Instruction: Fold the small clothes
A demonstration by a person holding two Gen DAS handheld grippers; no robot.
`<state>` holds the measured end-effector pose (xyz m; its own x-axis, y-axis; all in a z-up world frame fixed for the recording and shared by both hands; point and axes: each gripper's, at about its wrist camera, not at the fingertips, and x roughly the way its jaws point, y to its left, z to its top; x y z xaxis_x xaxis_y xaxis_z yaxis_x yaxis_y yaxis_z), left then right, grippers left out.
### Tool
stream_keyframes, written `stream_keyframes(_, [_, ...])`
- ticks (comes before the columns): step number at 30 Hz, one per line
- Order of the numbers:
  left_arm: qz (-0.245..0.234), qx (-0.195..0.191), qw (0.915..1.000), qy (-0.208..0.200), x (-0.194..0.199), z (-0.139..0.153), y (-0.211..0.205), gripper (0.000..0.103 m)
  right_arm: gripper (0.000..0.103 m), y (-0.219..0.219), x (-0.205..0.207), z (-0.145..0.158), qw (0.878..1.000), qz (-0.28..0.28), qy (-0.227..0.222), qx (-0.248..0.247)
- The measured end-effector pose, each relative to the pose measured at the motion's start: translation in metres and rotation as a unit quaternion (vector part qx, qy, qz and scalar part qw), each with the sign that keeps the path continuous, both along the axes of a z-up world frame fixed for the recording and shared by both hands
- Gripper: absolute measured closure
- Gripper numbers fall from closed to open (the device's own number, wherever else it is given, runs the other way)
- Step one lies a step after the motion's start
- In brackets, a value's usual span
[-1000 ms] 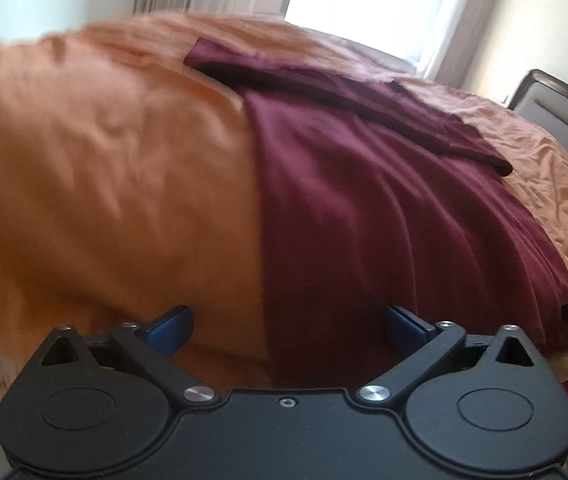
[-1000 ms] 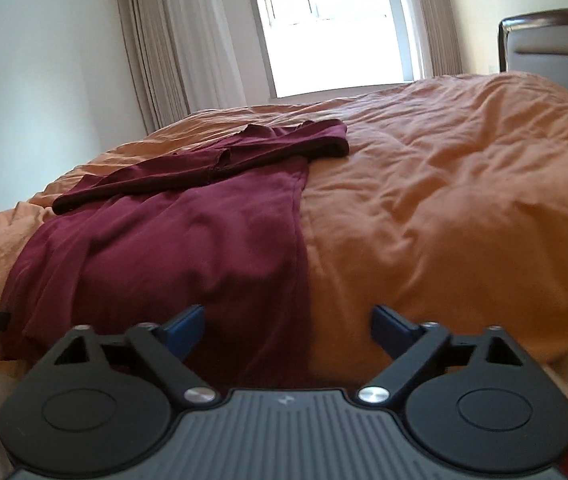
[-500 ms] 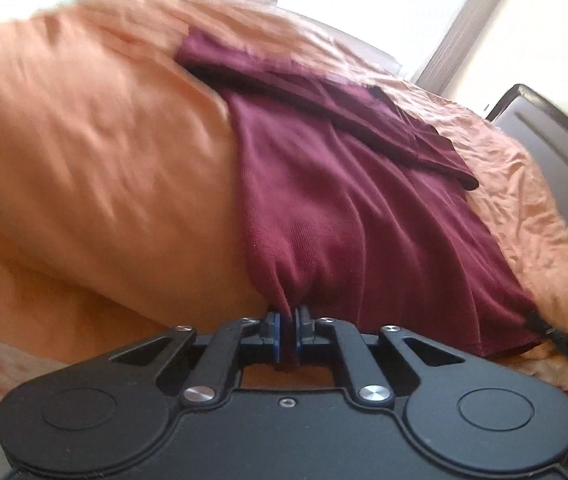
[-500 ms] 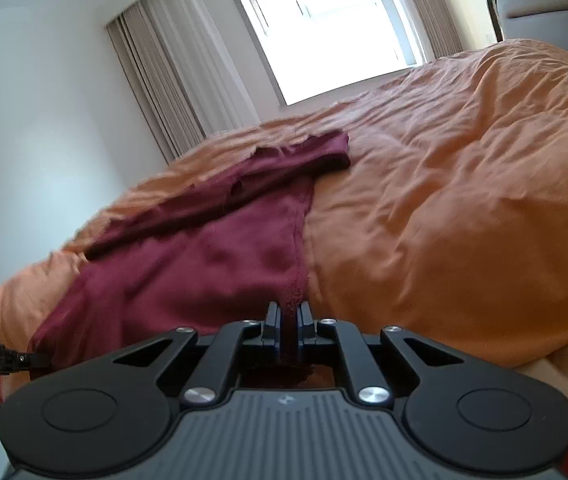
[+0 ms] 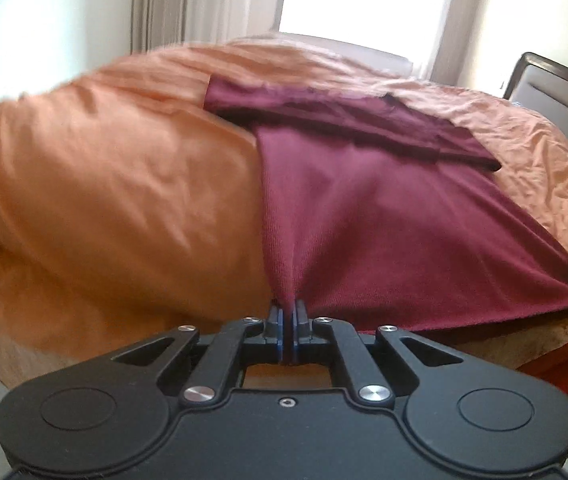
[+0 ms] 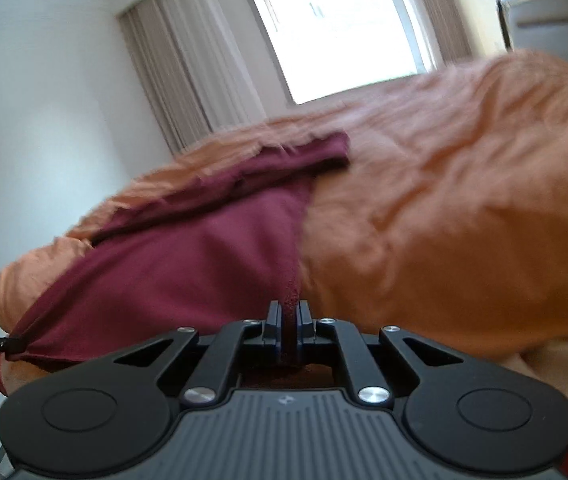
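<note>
The left gripper (image 5: pixel 288 312) is clamped tight on the near left corner of the maroon garment (image 5: pixel 384 216), its blue-lined fingers (image 5: pixel 277 320) pressed together with a pinch of the hem drawn up between them. The right gripper (image 6: pixel 289 312) is likewise closed on cloth, holding the near right corner of the same garment, with a bunched bit of maroon fabric standing up out of its closed fingers (image 6: pixel 273 318).

Behind them the bed fills most of both views, covered by a rumpled orange duvet (image 5: pixel 116 184). Beyond it a bright window (image 6: pixel 336 28) sits in the far wall with pale curtains (image 6: pixel 188 80) hanging to its left, and a dark-framed headboard (image 5: pixel 556 96) stands at the right.

The garment lies spread on the duvet near the foot edge of the bed. Its long axis runs from the near hem, held by the two grippers, away toward the window. The far end is folded over on itself into a darker band (image 5: pixel 344 120) lying crosswise, which ends in a blunt folded corner at the far right in the right wrist view. The near hem is stretched taut between the two held corners, so the cloth fans out in a wedge from each grip. In the left wrist view the tip of the other gripper shows at the far right corner of the hem.
</note>
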<state>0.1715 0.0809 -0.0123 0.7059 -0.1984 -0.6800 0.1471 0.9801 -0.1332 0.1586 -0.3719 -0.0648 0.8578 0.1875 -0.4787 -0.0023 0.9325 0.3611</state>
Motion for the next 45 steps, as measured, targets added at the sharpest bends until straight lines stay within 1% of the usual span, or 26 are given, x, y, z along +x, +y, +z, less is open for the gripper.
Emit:
stream_keyframes(3, [0.005, -0.001, 1.0000, 0.007, 0.001, -0.011, 0.000, 0.099, 0.096, 0.000, 0.000, -0.006, 1.000, 0.004, 0.007, -0.007])
stream_keyframes(7, [0.002, -0.004, 1.0000, 0.001, 0.001, -0.008, 0.001, 0.099, 0.095, 0.008, 0.002, -0.004, 0.999, 0.011, 0.006, -0.037])
stream_keyframes(9, [-0.001, -0.004, 1.0000, -0.002, 0.001, -0.009, 0.001, 0.095, 0.094, 0.012, 0.003, -0.005, 0.999, 0.017, 0.009, -0.047])
stream_keyframes(11, [0.000, -0.003, 1.0000, -0.001, 0.002, -0.009, -0.001, 0.076, 0.090, 0.016, 0.007, -0.006, 0.998, 0.024, 0.014, -0.061])
stream_keyframes(12, [0.006, -0.005, 1.0000, 0.000, 0.003, -0.010, -0.003, 0.070, 0.083, 0.018, 0.008, -0.005, 0.997, 0.025, 0.015, -0.071])
stream_keyframes(13, [0.006, -0.008, 0.9999, 0.001, 0.006, -0.009, -0.004, 0.059, 0.074, 0.021, 0.010, -0.005, 0.996, 0.025, 0.016, -0.086])
stream_keyframes(14, [0.005, -0.013, 0.9999, 0.001, 0.007, -0.009, -0.005, 0.049, 0.068, 0.023, 0.011, -0.003, 0.995, 0.026, 0.014, -0.100])
stream_keyframes(15, [0.004, -0.018, 0.9998, -0.002, 0.007, -0.008, -0.006, 0.044, 0.055, 0.025, 0.011, -0.001, 0.993, 0.028, 0.008, -0.114])
stream_keyframes(16, [0.002, -0.018, 0.9998, -0.008, 0.007, -0.006, -0.008, 0.034, 0.048, 0.028, 0.010, 0.002, 0.991, 0.031, 0.001, -0.131])
stream_keyframes(17, [0.001, -0.014, 0.9998, -0.015, 0.006, -0.005, -0.010, 0.025, 0.045, 0.031, 0.009, 0.004, 0.988, 0.035, -0.008, -0.148])
stream_keyframes(18, [0.004, -0.004, 0.9997, -0.024, 0.005, -0.004, -0.012, 0.020, 0.035, 0.036, 0.007, 0.006, 0.985, 0.039, -0.016, -0.166])
stream_keyframes(19, [0.009, 0.008, 0.9993, -0.035, 0.003, -0.002, -0.014, 0.012, 0.025, 0.040, 0.005, 0.007, 0.982, 0.044, -0.024, -0.183])
stream_keyframes(20, [0.012, 0.020, 0.9986, -0.048, 0.000, -0.001, -0.016, 0.004, 0.020, 0.046, 0.003, 0.007, 0.977, 0.053, -0.036, -0.201])
stream_keyframes(21, [0.016, 0.032, 0.9974, -0.063, -0.003, 0.000, -0.017, 0.001, 0.014, 0.052, 0.001, 0.007, 0.973, 0.064, -0.046, -0.217])
stream_keyframes(23, [0.018, 0.046, 0.9951, -0.085, -0.009, -0.001, -0.020, 0.001, 0.006, 0.067, -0.004, 0.003, 0.961, 0.091, -0.064, -0.253])
stream_keyframes(25, [0.013, 0.051, 0.9942, -0.094, -0.011, -0.001, -0.021, 0.001, 0.000, 0.086, -0.007, -0.002, 0.946, 0.118, -0.080, -0.291])
stream_keyframes(30, [-0.003, 0.066, 0.9914, -0.113, -0.016, -0.005, -0.029, 0.001, 0.000, 0.139, -0.011, -0.024, 0.895, 0.172, -0.108, -0.398])
stream_keyframes(32, [-0.011, 0.073, 0.9901, -0.119, -0.018, -0.007, -0.035, 0.001, 0.000, 0.157, -0.010, -0.037, 0.870, 0.191, -0.114, -0.440])
stream_keyframes(34, [-0.022, 0.075, 0.9890, -0.126, -0.020, -0.008, -0.039, 0.001, 0.000, 0.173, -0.009, -0.053, 0.840, 0.198, -0.123, -0.491])
stream_keyframes(36, [-0.033, 0.069, 0.9882, -0.133, -0.023, -0.008, -0.043, 0.001, 0.000, 0.187, -0.006, -0.069, 0.806, 0.183, -0.142, -0.545])
stream_keyframes(37, [-0.038, 0.065, 0.9879, -0.136, -0.024, -0.008, -0.044, 0.001, 0.000, 0.191, -0.004, -0.075, 0.793, 0.174, -0.151, -0.565])
stream_keyframes(38, [-0.043, 0.061, 0.9874, -0.140, -0.025, -0.008, -0.045, 0.001, 0.000, 0.195, -0.003, -0.079, 0.783, 0.166, -0.158, -0.578])
stream_keyframes(39, [-0.048, 0.060, 0.9869, -0.142, -0.027, -0.008, -0.046, 0.001, 0.000, 0.198, -0.002, -0.081, 0.776, 0.159, -0.167, -0.587])
stream_keyframes(41, [-0.059, 0.062, 0.9854, -0.147, -0.029, -0.009, -0.049, 0.001, 0.001, 0.202, -0.003, -0.080, 0.769, 0.153, -0.181, -0.594])
stream_keyframes(42, [-0.065, 0.067, 0.9843, -0.149, -0.030, -0.010, -0.053, 0.001, 0.004, 0.203, -0.005, -0.078, 0.769, 0.154, -0.187, -0.592])
stream_keyframes(45, [-0.080, 0.092, 0.9811, -0.150, -0.031, -0.015, -0.060, 0.001, 0.016, 0.200, -0.010, -0.068, 0.781, 0.159, -0.195, -0.572])
